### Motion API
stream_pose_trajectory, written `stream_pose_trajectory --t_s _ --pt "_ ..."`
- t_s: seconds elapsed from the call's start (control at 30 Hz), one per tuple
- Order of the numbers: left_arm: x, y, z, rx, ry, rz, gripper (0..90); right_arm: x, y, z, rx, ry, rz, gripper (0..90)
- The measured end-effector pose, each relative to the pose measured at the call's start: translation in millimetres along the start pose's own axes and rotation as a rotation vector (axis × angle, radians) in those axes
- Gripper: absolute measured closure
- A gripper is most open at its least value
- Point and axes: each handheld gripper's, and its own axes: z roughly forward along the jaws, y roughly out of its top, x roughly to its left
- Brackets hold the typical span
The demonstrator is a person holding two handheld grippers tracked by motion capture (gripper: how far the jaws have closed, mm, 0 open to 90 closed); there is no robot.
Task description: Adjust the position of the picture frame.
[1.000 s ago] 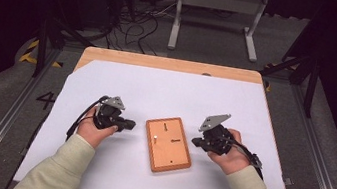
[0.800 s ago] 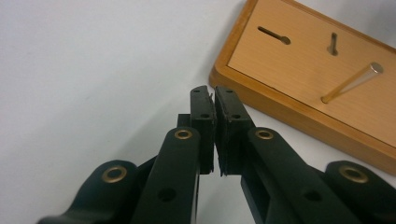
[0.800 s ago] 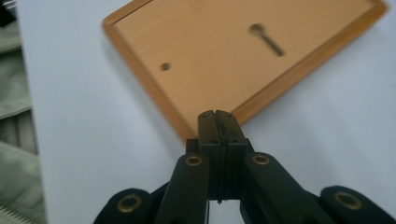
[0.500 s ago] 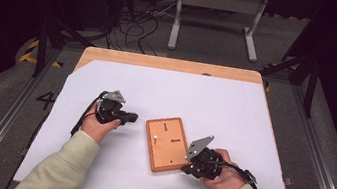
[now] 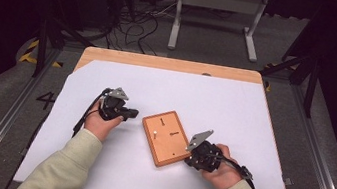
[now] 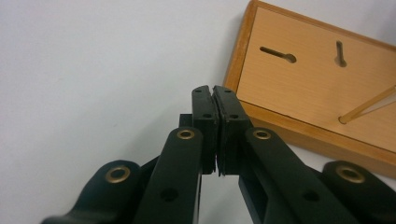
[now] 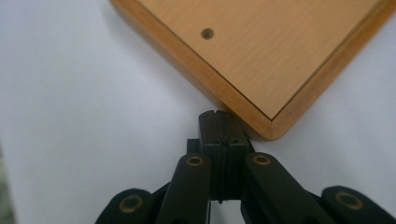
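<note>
The wooden board [image 5: 166, 137] is lying flat on the white sheet [image 5: 235, 109], near the middle and a bit toward the person; it is turned at a slant, so one corner is pointing down at the right hand. The board is showing two key-shaped slots and a small round hole in its top, and a thin stick [image 6: 366, 105] is leaning out of a hole in it.

The right gripper [image 7: 219, 122] is sitting right at that near corner; its jaws are pressed tight together with nothing between them, and the tips are touching or almost touching the board's edge; I cannot tell which. It looks like a push, not a grab; I am guessing the person is nudging the board round or along the sheet. To do that well, the tips should be staying low on the thick side of the board, not on top of it; the push should be going slow and level, so the board is sliding and not tipping; pushing at a corner is going to spin it, so a push nearer the middle of a side is better for a straight slide. The stick could fall out if the board is jerked.

The left gripper [image 6: 215, 100] is resting near the board's other side, just beside its edge but not touching; its jaws are closed tight too and are holding nothing. It could be acting as a stop for the board.
</note>
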Motion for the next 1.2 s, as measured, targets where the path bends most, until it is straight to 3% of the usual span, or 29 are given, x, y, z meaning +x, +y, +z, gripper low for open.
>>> stream_pose_trajectory --t_s 0.1,0.17,0.27,0.3,0.4,0.47,0.63,0.7,0.8,0.97,1.1,1.2 --pt "4.4 -1.0 4.1 -0.007 0.025 -0.019 87.7 -10.9 0.9 1.7 -0.019 -0.073 0.041 90.0" --pt "10.0 -2.7 7.9 -0.018 0.032 -0.054 86.9 -13.2 1.2 2.4 -0.029 -0.092 0.059 90.0" --pt "18.3 -4.7 16.8 -0.033 0.062 -0.073 87.1 -11.8 1.0 1.6 -0.032 -0.115 0.053 90.0" --pt "19.0 -5.1 19.8 -0.033 0.05 -0.084 87.4 -11.0 0.3 -0.9 -0.037 -0.116 0.051 90.0" --pt "16.7 -5.3 28.8 -0.014 0.032 -0.061 87.9 -9.5 -2.7 -8.9 -0.05 -0.099 0.058 90.0" --pt "13.8 -5.4 33.4 -0.004 0.009 -0.05 88.0 -7.7 -6.2 -13.2 -0.054 -0.049 0.059 90.0" --pt "10.9 -5.4 33.4 0.014 0.011 -0.038 89.7 -5.9 -10.4 -22.6 -0.076 -0.057 0.064 90.0" --pt "11.1 -5.4 32.1 0.024 0.0 -0.027 89.7 -6.5 -10.7 -24.9 -0.081 -0.06 0.063 90.0" --pt "0.0 -5.6 30.5 0.065 -0.038 0.032 89.7 -5.1 -11.9 -33.7 -0.1 -0.072 0.062 90.0" --pt "-17.1 -5.6 31.1 0.105 -0.113 0.089 89.7 -0.7 -11.9 -37.1 -0.1 -0.064 0.054 90.0" --pt "-28.5 -6.0 29.8 0.142 -0.156 0.136 89.7 4.1 -12.8 -36.5 -0.091 -0.045 0.05 90.0" --pt "-43.1 -5.3 30.9 0.177 -0.203 0.178 89.7 12.3 -14.4 -34.9 -0.09 -0.001 0.038 90.0"
